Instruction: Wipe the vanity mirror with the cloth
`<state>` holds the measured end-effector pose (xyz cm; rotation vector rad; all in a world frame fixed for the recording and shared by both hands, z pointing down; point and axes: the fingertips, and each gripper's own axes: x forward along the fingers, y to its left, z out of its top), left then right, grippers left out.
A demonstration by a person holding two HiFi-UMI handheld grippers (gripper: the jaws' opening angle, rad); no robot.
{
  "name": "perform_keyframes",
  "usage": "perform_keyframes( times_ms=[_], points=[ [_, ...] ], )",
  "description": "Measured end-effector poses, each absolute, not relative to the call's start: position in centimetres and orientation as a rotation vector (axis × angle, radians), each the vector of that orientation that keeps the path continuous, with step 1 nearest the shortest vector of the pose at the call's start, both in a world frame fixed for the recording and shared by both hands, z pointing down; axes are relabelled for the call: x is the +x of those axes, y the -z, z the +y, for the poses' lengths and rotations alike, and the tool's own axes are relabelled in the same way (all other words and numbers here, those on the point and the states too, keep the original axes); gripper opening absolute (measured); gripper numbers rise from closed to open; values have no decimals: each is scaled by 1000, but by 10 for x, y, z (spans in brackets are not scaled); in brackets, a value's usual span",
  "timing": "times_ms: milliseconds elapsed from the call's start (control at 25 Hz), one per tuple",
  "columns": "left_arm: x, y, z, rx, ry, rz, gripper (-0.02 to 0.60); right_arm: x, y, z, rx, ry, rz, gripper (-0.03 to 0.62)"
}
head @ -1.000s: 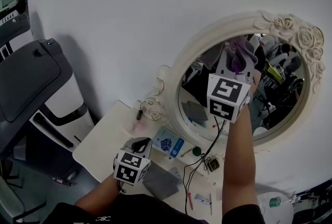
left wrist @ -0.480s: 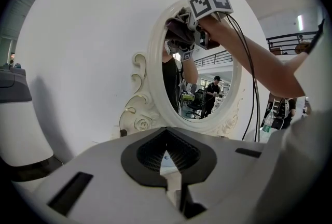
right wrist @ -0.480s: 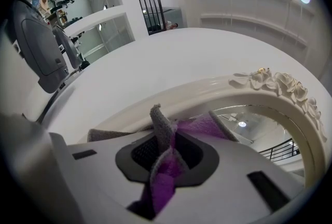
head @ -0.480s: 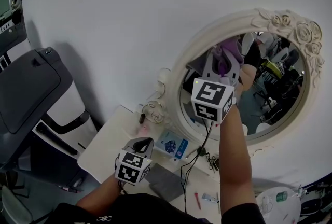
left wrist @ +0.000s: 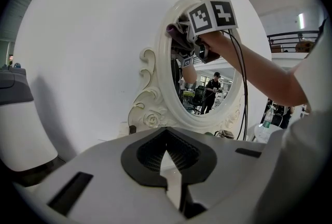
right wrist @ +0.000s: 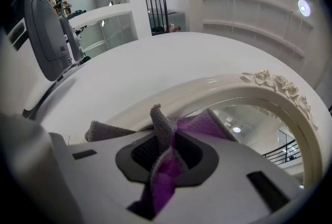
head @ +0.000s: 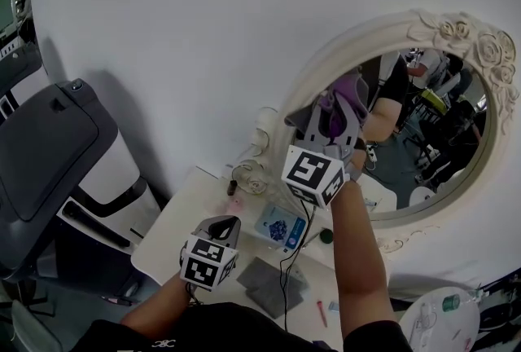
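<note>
An oval vanity mirror (head: 423,138) in an ornate white frame (head: 456,26) leans against the white wall. My right gripper (head: 335,121) is shut on a purple and grey cloth (head: 343,98), which it presses against the left part of the glass, close to the frame. In the right gripper view the cloth (right wrist: 165,166) bunches between the jaws with the frame (right wrist: 270,88) just beyond. My left gripper (head: 220,228) hangs low over the table, shut with nothing in it. Its view shows the mirror (left wrist: 210,94) and the cloth (left wrist: 178,36) held high at the frame's left edge.
A white table (head: 175,220) under the mirror holds a grey cloth (head: 273,283), a blue packet (head: 279,226), cables (head: 286,273) and small items. A grey and white machine (head: 57,138) stands to the left. A bottle (head: 454,303) stands at the lower right.
My right gripper has slid left and downward across the glass with the cloth, from the upper middle to the left edge. The left gripper has stayed in place.
</note>
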<state>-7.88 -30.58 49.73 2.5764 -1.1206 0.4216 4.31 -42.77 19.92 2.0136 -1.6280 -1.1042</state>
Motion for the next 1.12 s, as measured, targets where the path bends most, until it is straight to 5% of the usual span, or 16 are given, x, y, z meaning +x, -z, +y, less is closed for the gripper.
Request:
perform_keyframes(
  times_ms=[1120],
  points=[
    [-51, -490, -299, 2610, -439, -1079, 5, 73, -208, -412, 1946, 1088, -1606, 55]
  ],
)
